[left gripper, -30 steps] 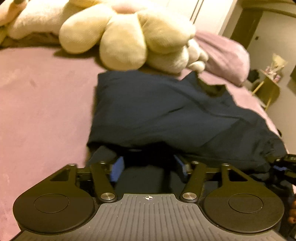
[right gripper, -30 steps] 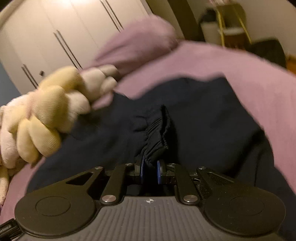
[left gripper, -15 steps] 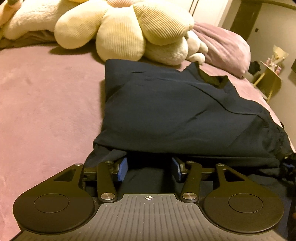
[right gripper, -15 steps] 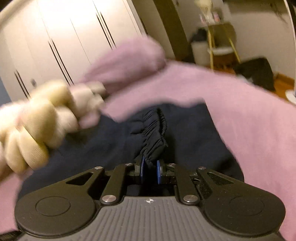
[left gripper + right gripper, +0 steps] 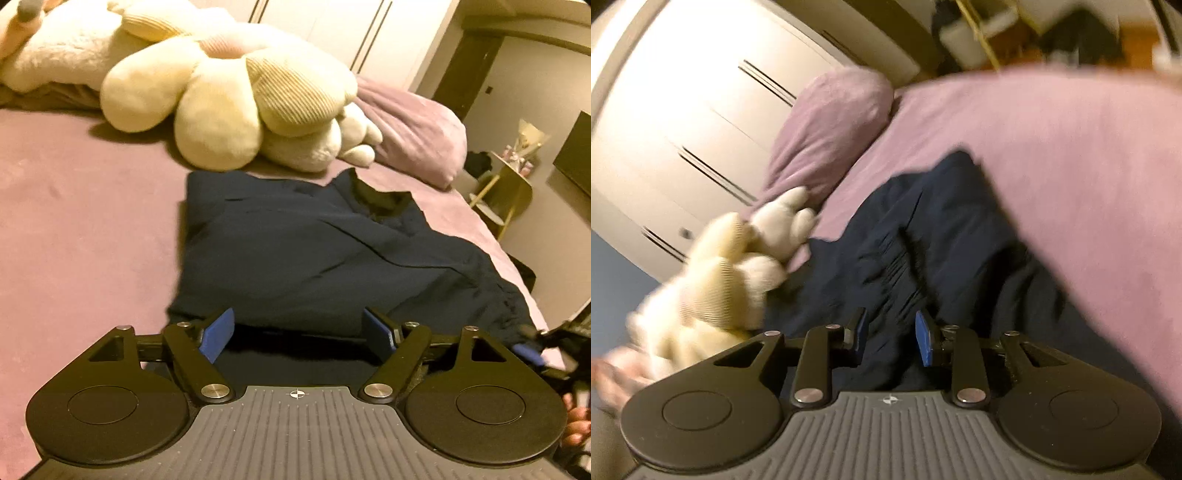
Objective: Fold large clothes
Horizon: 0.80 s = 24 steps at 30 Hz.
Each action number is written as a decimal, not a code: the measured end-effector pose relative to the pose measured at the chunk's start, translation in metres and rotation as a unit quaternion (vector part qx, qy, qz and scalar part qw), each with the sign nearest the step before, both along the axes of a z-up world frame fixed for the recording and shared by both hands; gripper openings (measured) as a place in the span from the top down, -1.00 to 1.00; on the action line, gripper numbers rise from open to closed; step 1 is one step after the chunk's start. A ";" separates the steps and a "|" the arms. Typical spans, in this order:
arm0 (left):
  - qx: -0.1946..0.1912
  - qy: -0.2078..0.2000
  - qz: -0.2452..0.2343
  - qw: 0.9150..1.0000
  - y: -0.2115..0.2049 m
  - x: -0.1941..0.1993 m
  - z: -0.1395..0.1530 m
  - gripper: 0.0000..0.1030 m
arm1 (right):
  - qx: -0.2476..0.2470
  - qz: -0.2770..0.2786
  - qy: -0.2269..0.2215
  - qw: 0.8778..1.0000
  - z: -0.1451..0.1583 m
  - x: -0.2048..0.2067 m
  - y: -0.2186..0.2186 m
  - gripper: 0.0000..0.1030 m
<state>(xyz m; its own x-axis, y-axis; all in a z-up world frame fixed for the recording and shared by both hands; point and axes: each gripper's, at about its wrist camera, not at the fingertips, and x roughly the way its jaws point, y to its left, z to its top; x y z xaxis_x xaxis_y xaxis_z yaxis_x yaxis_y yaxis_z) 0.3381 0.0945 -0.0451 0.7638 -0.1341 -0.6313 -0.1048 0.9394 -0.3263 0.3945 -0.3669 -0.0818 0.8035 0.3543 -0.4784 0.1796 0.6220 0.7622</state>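
Observation:
A dark navy garment (image 5: 314, 254) lies folded over on the pink bed (image 5: 74, 229), its near edge just beyond my left gripper (image 5: 299, 330). The left gripper is wide open and holds nothing. In the right wrist view the same garment (image 5: 923, 258) shows its gathered elastic waistband, lying loose on the bed. My right gripper (image 5: 890, 334) is open right above the waistband, holding nothing. The right gripper's blue pad also shows at the right edge of the left wrist view (image 5: 528, 352).
A cream flower-shaped plush pillow (image 5: 229, 96) and a pink pillow (image 5: 413, 136) lie beyond the garment. A gold side table (image 5: 509, 192) stands past the bed's right edge. White wardrobe doors (image 5: 701, 110) stand behind the bed.
Both grippers opened. The right gripper let go of the elastic waistband, which dropped onto the bed. The left gripper opened wider and drew back from the garment's edge.

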 end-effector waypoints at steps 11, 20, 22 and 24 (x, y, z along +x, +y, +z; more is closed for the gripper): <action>0.004 0.028 0.006 1.000 -0.013 0.022 -0.016 -0.57 | 0.130 -0.013 0.029 0.991 -0.040 0.021 0.006 0.83; 0.053 0.060 0.004 0.997 -0.028 0.034 -0.025 -0.58 | 0.003 -0.012 0.044 0.999 -0.028 -0.007 0.011 0.74; 0.063 0.062 0.000 0.996 -0.031 0.036 -0.026 -0.59 | 0.011 -0.018 0.050 0.999 -0.023 -0.010 0.008 0.53; 0.075 0.065 -0.003 0.995 -0.035 0.037 -0.028 -0.59 | 0.004 -0.032 0.053 0.998 -0.015 -0.022 0.006 0.22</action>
